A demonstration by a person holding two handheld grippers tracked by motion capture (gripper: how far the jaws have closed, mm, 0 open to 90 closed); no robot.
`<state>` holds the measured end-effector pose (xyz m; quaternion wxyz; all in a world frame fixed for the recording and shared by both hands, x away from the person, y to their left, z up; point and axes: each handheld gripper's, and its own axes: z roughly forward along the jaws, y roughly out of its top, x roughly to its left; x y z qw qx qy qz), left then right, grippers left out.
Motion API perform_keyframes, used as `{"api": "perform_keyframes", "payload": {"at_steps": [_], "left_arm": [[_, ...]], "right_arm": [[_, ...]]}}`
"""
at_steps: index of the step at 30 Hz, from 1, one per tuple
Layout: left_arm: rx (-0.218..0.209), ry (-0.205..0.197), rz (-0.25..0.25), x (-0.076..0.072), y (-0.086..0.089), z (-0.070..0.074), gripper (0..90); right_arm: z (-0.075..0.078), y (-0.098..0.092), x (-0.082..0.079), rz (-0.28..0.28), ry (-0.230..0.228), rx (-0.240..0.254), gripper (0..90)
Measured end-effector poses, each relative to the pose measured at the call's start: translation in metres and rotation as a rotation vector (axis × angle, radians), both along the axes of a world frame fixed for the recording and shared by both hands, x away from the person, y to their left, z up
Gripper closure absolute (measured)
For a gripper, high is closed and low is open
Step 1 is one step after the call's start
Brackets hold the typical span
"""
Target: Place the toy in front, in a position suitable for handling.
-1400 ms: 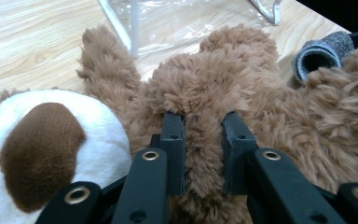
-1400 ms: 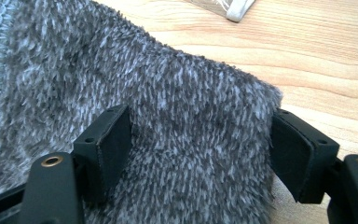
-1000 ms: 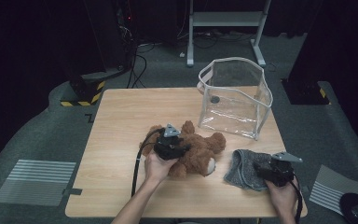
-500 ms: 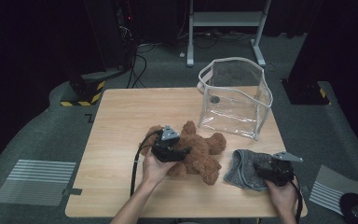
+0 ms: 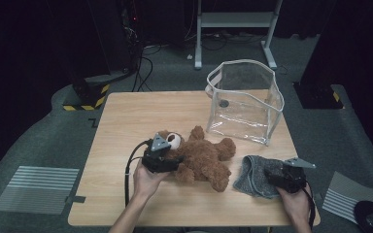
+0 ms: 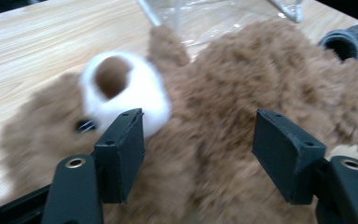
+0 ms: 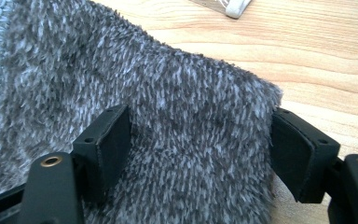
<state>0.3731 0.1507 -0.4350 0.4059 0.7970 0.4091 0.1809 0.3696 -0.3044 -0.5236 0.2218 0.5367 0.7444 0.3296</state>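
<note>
A brown teddy bear (image 5: pixel 204 158) lies on the wooden table (image 5: pixel 126 121), its head to the left and its white muzzle (image 6: pixel 121 88) up. My left gripper (image 5: pixel 174 160) sits at the bear's head end. Its jaws have just been opening and now stand wide on either side of the bear's neck and chest (image 6: pixel 223 93), not pressing in; left gripper (image 6: pixel 198 126). A grey fleece cloth (image 5: pixel 255 174) lies rumpled at the front right. My right gripper (image 5: pixel 271 177) rests on it, jaws wide apart with a fold of the cloth (image 7: pixel 168 84) between them; right gripper (image 7: pixel 200 130).
A clear plastic bag (image 5: pixel 243 102) with white trim stands upright and open at the table's back right, just behind the bear. A black cable (image 5: pixel 128 170) trails from the left gripper. Dark floor and a metal stand surround the table.
The left gripper has slid left, off the bear's body toward its head, and its jaws have spread. The bear's muzzle now shows. The right gripper and cloth have stayed put.
</note>
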Motion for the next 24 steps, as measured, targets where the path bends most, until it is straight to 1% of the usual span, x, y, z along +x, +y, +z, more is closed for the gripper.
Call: {"api": "perform_keyframes", "payload": {"at_steps": [1,2,4,5,6,8,9,10,11,14,17,18,20,21,22,23,24], "left_arm": [[-0.006,-0.002,0.021,-0.003,0.009,-0.001,33.5],[-0.006,-0.002,0.021,-0.003,0.009,-0.001,33.3],[-0.011,-0.003,0.046,-0.007,0.018,-0.003,33.3],[-0.021,-0.003,0.074,-0.012,0.030,-0.007,33.0],[-0.021,-0.003,0.074,-0.012,0.030,-0.007,32.8],[-0.027,0.008,0.106,-0.016,0.043,-0.012,32.5],[-0.037,0.020,0.137,-0.020,0.055,-0.018,32.1],[-0.037,0.020,0.137,-0.020,0.055,-0.018,31.9],[-0.040,0.024,0.152,-0.022,0.060,-0.021,31.7],[-0.034,0.036,0.191,-0.027,0.073,-0.031,31.4],[-0.024,0.052,0.223,-0.030,0.083,-0.041,31.1],[-0.016,0.058,0.235,-0.030,0.085,-0.045,31.1],[-0.002,0.069,0.256,-0.029,0.090,-0.053,31.0],[0.020,0.078,0.276,-0.028,0.093,-0.061,31.0],[0.023,0.082,0.285,-0.028,0.095,-0.065,31.0],[0.023,0.082,0.285,-0.028,0.095,-0.065,31.0],[0.024,0.089,0.294,-0.027,0.098,-0.068,31.0]], "right_arm": [[0.000,0.000,0.000,0.002,0.001,0.001,25.3],[0.000,0.000,0.000,0.002,0.001,0.001,25.3],[0.001,-0.001,0.000,-0.002,0.010,0.002,25.4],[0.001,0.000,0.000,-0.004,0.016,0.001,25.4],[0.001,0.000,0.000,-0.004,0.016,0.001,25.4],[0.002,0.000,0.001,0.000,0.023,-0.002,25.1],[0.003,-0.001,0.002,0.001,0.031,0.000,24.6],[0.003,-0.001,0.003,0.002,0.035,0.000,24.5],[0.003,-0.001,0.003,0.004,0.038,0.002,24.4],[0.004,-0.002,0.003,0.004,0.040,0.010,24.3],[0.010,-0.005,-0.001,-0.003,0.020,0.005,24.6],[0.012,-0.006,-0.002,-0.003,0.015,0.013,24.6],[0.018,-0.009,-0.004,0.005,0.007,0.027,24.6],[0.022,-0.009,-0.005,0.014,0.000,0.038,24.6],[0.024,-0.008,-0.006,0.025,-0.002,0.039,24.6],[0.026,-0.006,-0.007,0.034,-0.005,0.042,24.6],[0.026,-0.006,-0.007,0.034,-0.005,0.042,24.6]]}}
